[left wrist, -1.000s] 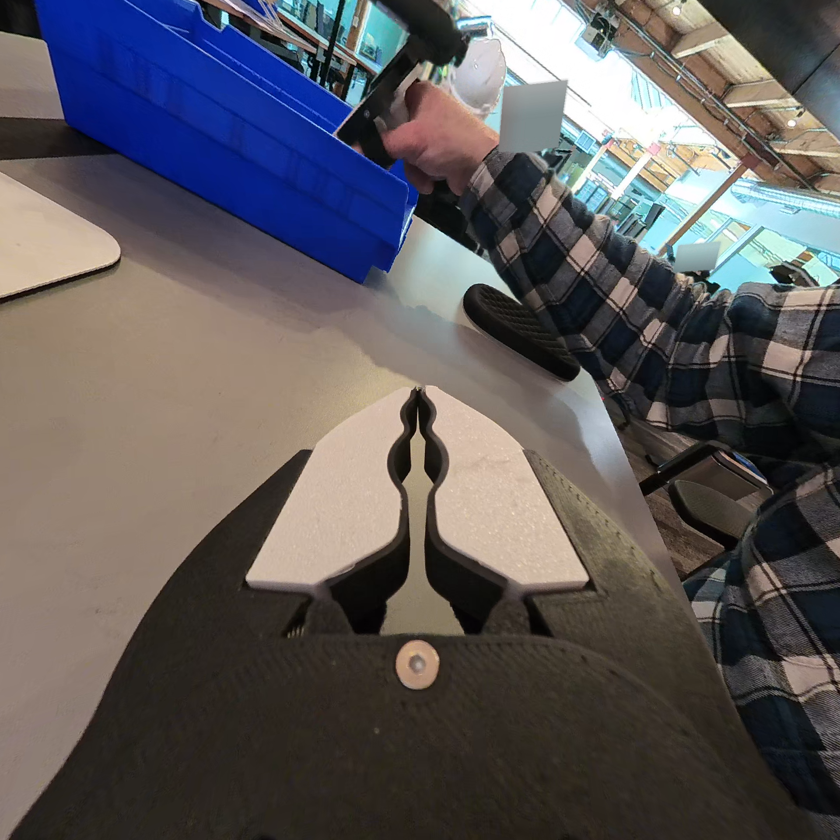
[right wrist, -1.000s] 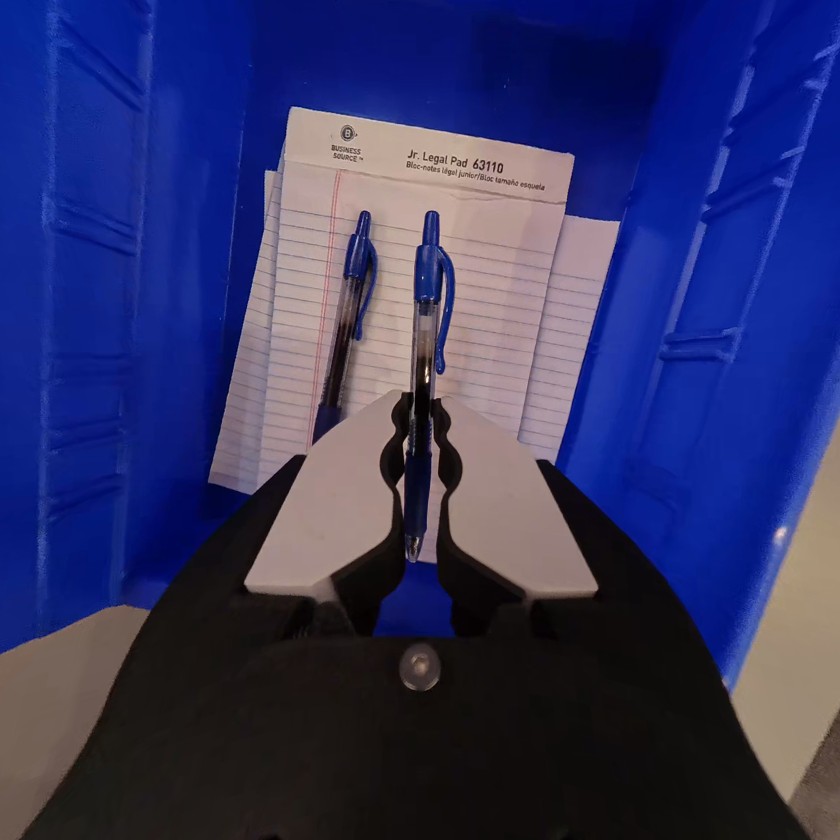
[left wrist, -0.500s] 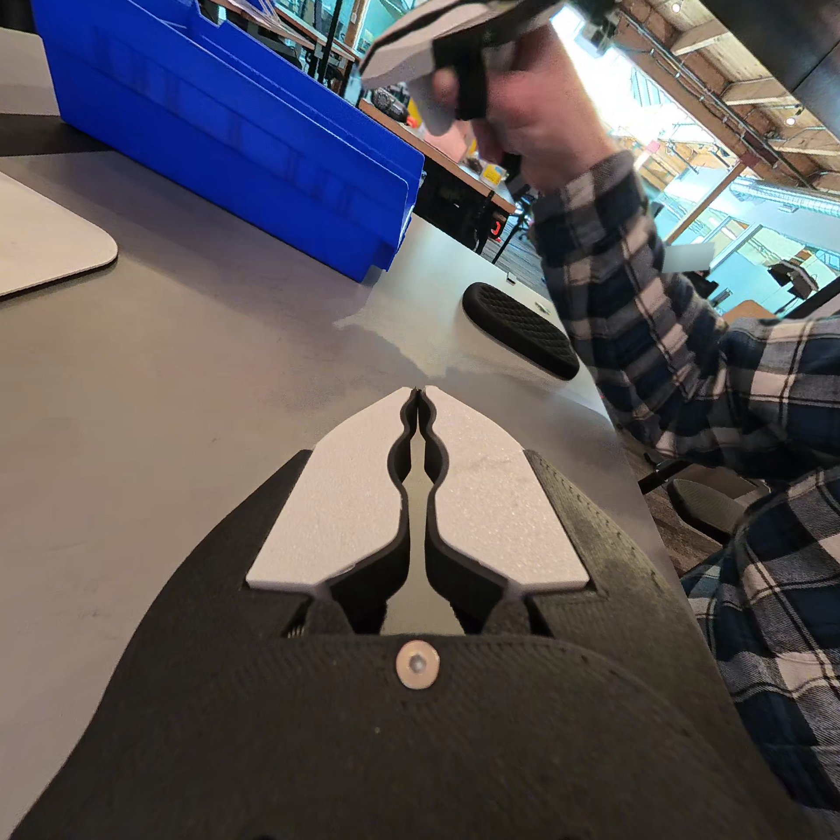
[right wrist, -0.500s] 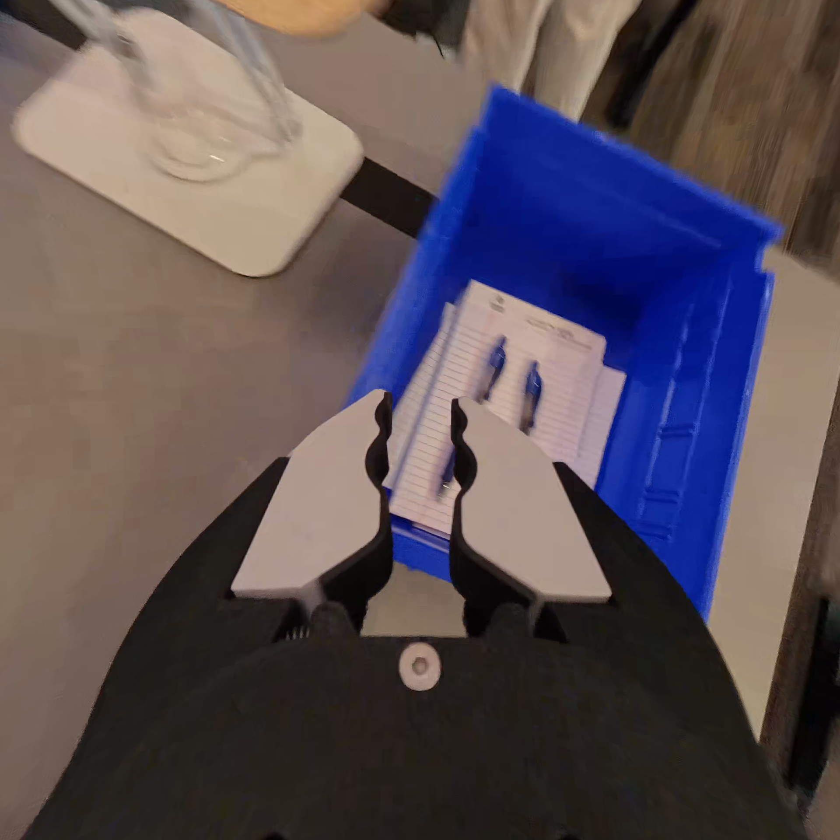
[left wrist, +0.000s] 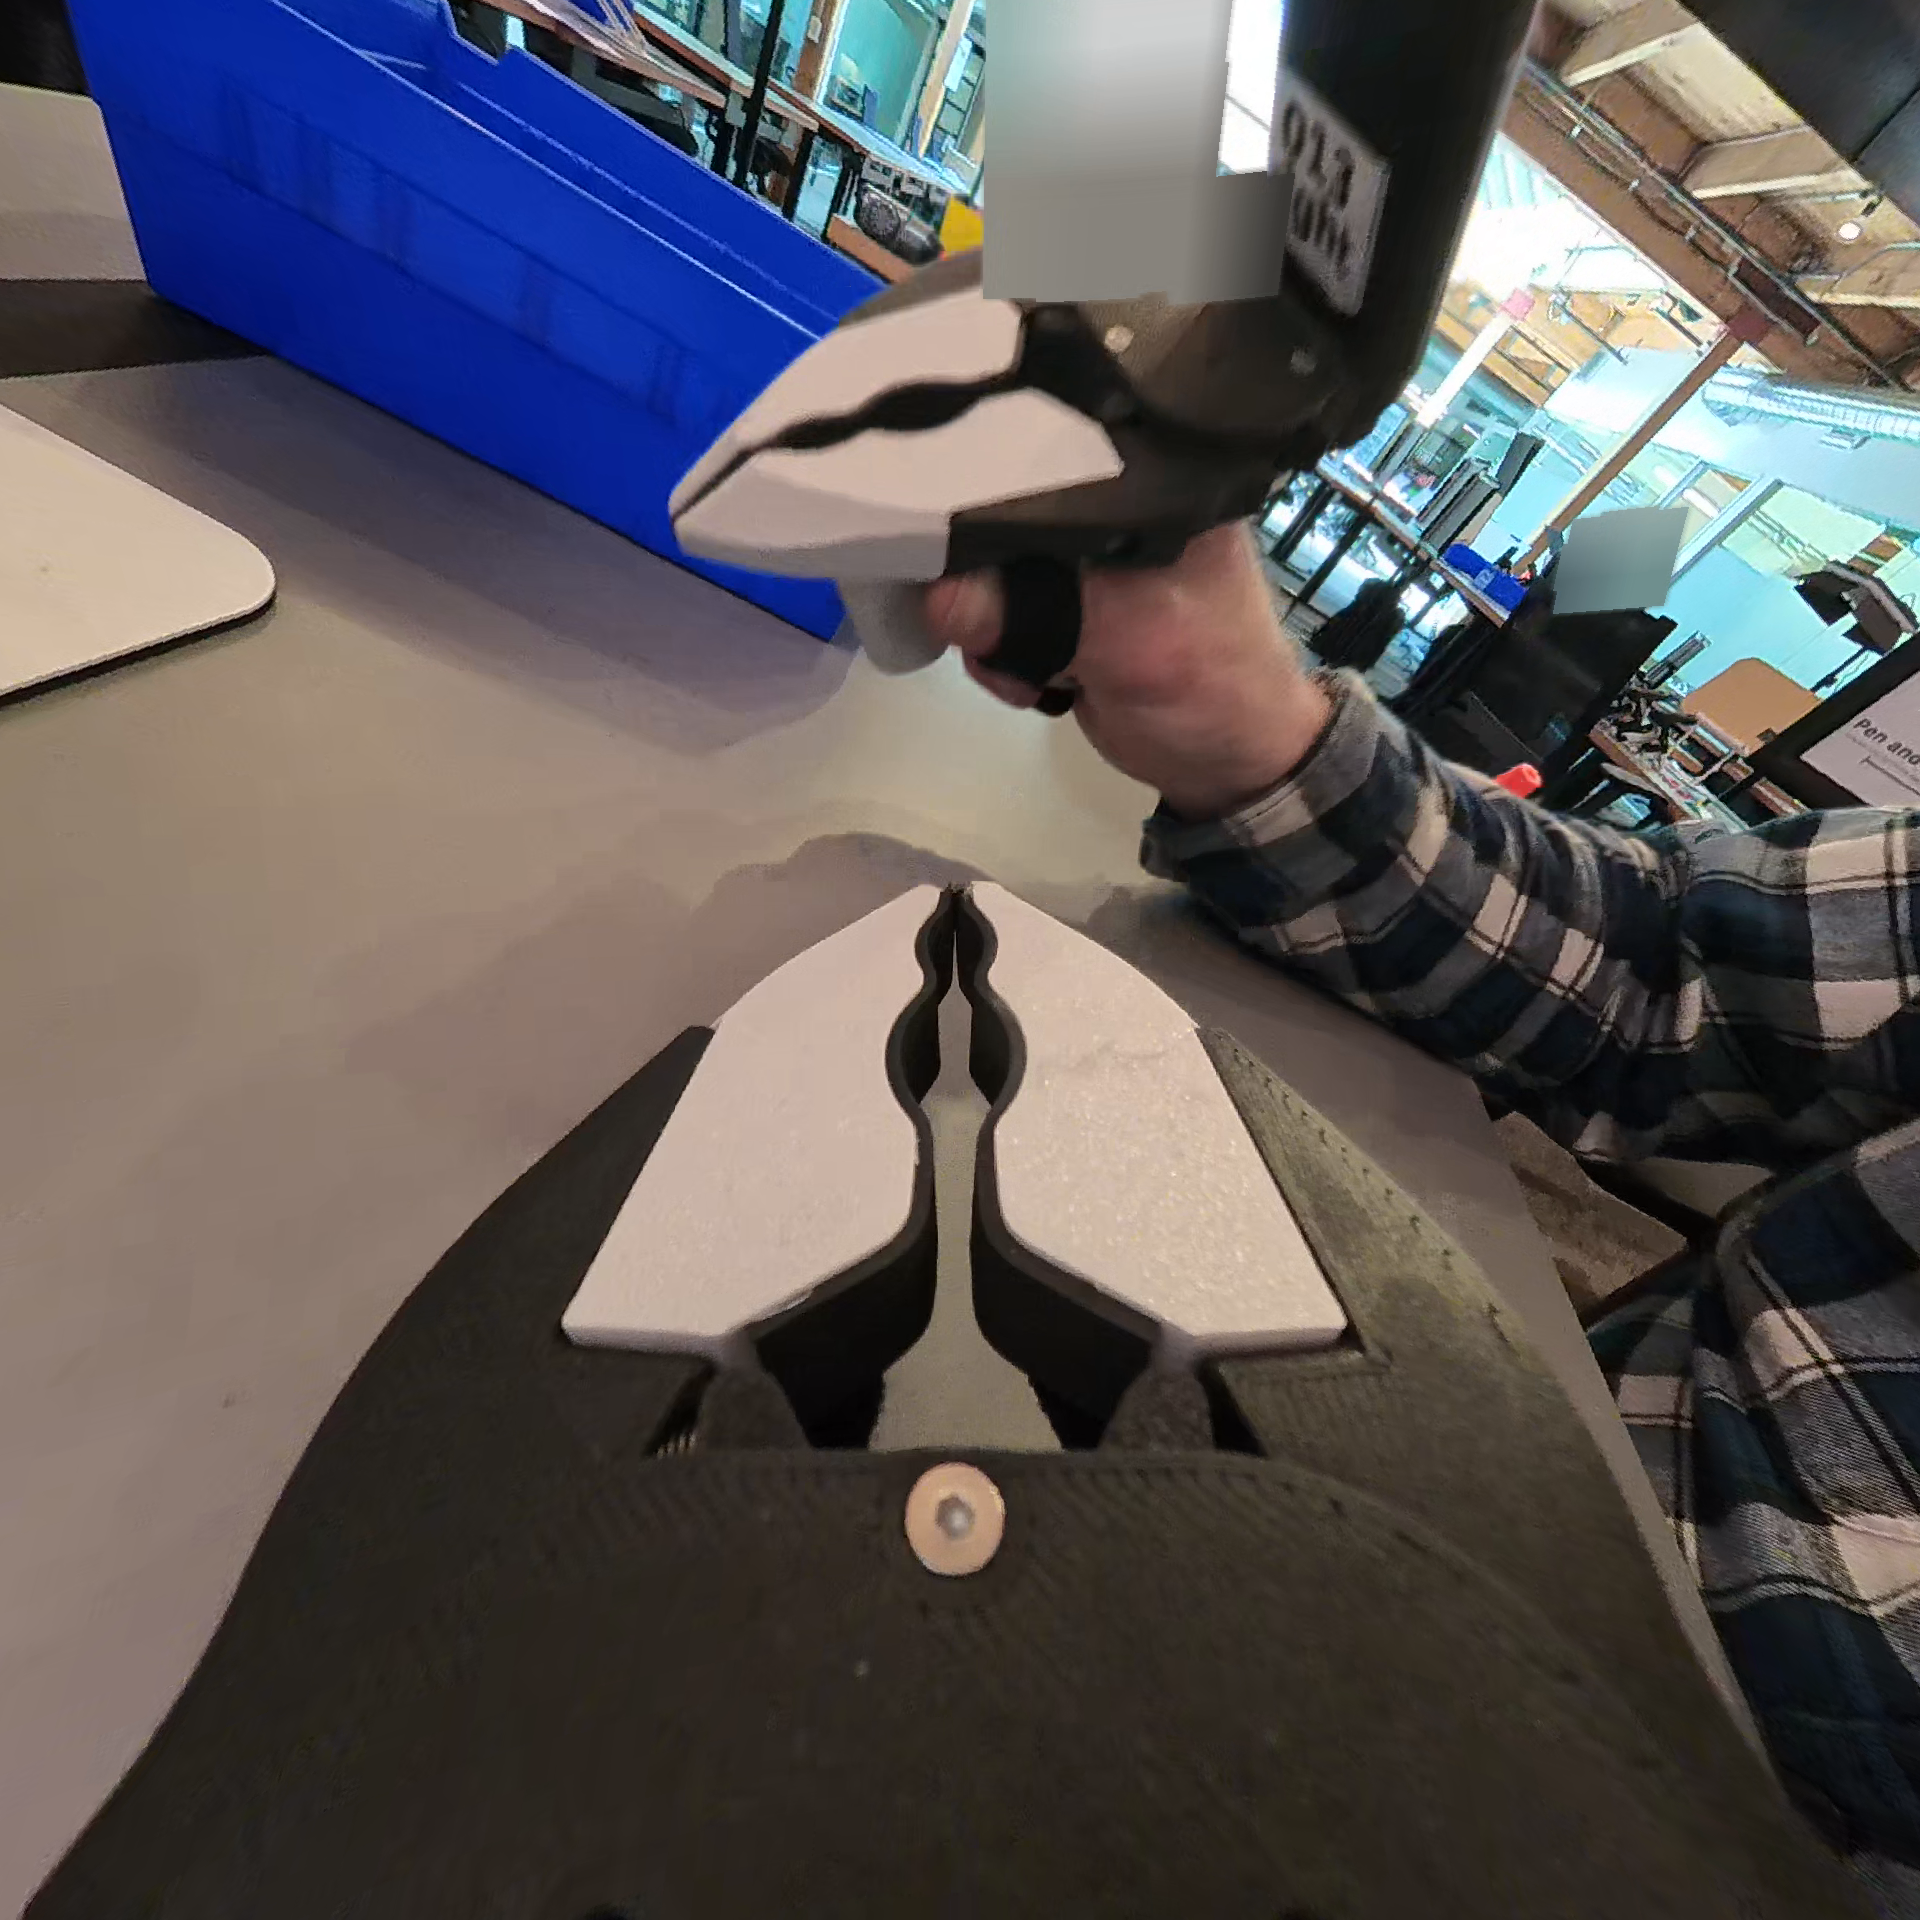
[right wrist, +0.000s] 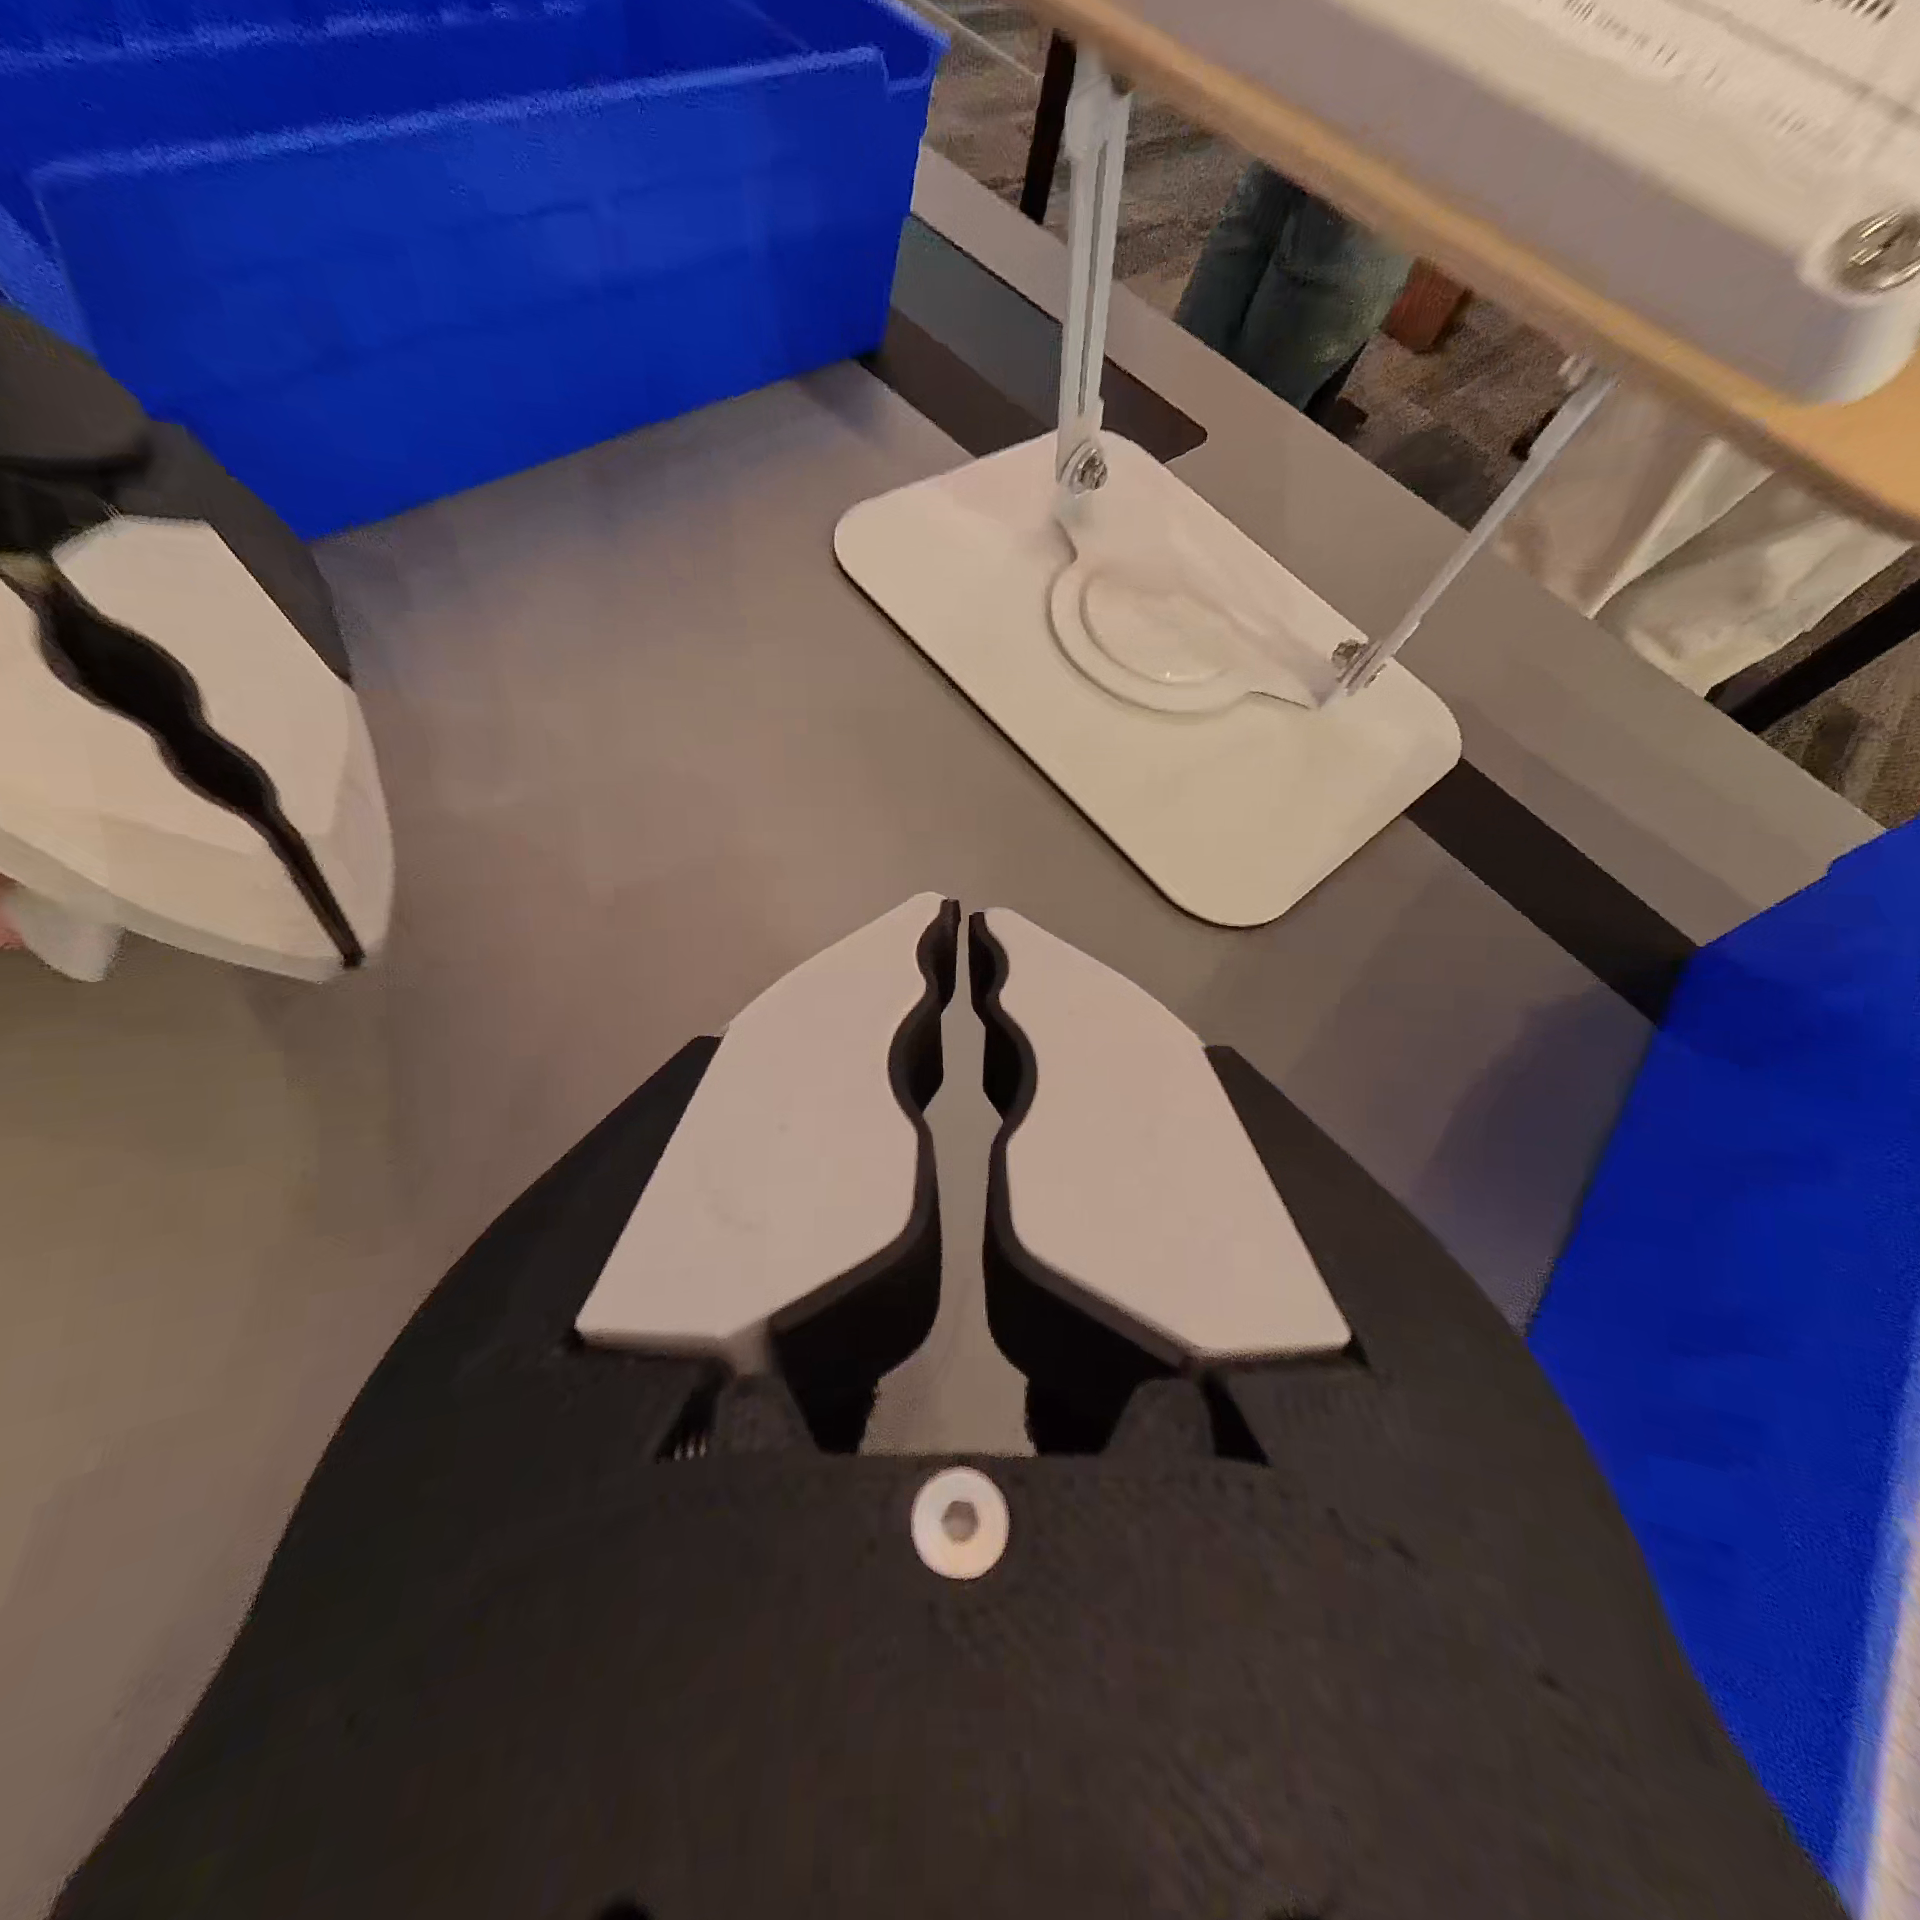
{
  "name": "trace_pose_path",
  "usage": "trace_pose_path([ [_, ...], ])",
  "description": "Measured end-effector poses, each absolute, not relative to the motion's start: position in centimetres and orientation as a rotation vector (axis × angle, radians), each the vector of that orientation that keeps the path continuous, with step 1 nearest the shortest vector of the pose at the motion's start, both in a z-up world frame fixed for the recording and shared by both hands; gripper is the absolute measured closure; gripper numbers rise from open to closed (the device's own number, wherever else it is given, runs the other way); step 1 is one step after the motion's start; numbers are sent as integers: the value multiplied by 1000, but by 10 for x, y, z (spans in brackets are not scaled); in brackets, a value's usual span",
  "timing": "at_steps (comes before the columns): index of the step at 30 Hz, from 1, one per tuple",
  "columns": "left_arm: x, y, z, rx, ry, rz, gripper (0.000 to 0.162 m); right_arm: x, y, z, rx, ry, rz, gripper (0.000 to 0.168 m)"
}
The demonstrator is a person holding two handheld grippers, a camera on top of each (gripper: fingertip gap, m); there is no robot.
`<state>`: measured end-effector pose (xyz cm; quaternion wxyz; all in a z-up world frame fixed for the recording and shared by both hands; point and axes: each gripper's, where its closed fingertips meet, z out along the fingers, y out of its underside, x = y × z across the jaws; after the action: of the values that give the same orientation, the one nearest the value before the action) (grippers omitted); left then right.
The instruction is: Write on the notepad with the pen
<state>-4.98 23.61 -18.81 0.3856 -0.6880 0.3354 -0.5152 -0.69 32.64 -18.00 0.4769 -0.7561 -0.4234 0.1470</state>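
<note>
No pen and no notepad show in either view now. My left gripper (left wrist: 954, 896) rests low over the grey table (left wrist: 416, 935), shut with nothing between its fingers. It also shows at the left edge of the right wrist view (right wrist: 348, 951), shut. My right gripper (right wrist: 958, 916) hovers over the table with its fingers nearly touching and nothing between them. In the left wrist view the right gripper (left wrist: 694, 497) is held by a hand (left wrist: 1174, 675) in front of the blue bin (left wrist: 468, 249), shut and bare.
The blue bin (right wrist: 468, 239) stands at the back of the table. A second blue bin (right wrist: 1766, 1299) is at the right edge. A white stand base (right wrist: 1195, 727) with thin legs sits ahead right and also shows in the left wrist view (left wrist: 104, 551). A plaid sleeve (left wrist: 1507, 935) lies across the table's right edge. One gripper's finger ends stand about 10 cm off the other's.
My right gripper opened and left the pen on the notepad in the blue bin, pulled out of the bin, swung down over the table, and its pads came together on air. The left gripper stayed put.
</note>
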Motion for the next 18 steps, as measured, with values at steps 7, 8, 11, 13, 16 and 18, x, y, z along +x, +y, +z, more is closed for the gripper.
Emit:
trace_pose_path([
  [7, -49, 236, -190, -1762, 864, -1308, 162, 3, 331, -189, -1827, -1035, 297, 167],
  [8, -48, 236, -190, -1763, 865, -1308, 162, 5, 332, -191, -1836, -1028, 299, 165],
  [11, -48, 236, -190, -1764, 863, -1309, 162, 9, 333, -197, -1847, -1047, 271, 163],
  [13, -48, 236, -190, -1764, 864, -1308, 162, 10, 333, -197, -1842, -1058, 242, 163],
  [16, -48, 236, -190, -1765, 867, -1307, 162, 10, 333, -195, -1831, -1055, 234, 163],
  [18, -48, 235, -190, -1766, 868, -1307, 162, 10, 332, -196, -1832, -1060, 232, 163],
])
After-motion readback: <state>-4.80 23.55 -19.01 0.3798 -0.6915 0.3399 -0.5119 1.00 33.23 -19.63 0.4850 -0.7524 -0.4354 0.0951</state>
